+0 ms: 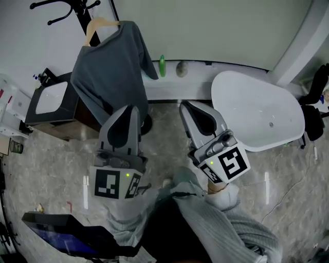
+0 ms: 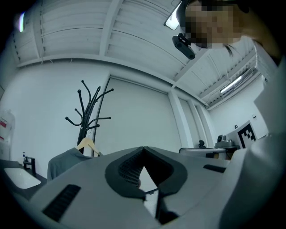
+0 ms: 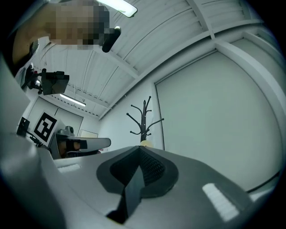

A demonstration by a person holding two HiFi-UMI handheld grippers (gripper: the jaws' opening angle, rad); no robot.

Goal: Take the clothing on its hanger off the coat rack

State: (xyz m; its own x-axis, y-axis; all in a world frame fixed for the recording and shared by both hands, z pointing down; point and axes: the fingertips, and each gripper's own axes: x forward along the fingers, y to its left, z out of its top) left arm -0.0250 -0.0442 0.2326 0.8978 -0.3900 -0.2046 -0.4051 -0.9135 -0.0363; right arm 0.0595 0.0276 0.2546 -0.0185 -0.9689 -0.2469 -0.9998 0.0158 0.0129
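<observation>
A grey-blue sweater hangs on a wooden hanger from the black coat rack at the top left of the head view. My left gripper points at the sweater's lower hem, just short of it, jaws shut and empty. My right gripper is beside it to the right, also shut and empty. The left gripper view shows the rack, the hanger and the sweater beyond the closed left gripper. The right gripper view has the rack standing past the closed right gripper.
A white rounded table stands at the right, with a black chair behind it. A brown cabinet with a black-framed tray sits left of the rack. A green bottle stands on the wall ledge. A dark screen lies at the bottom left.
</observation>
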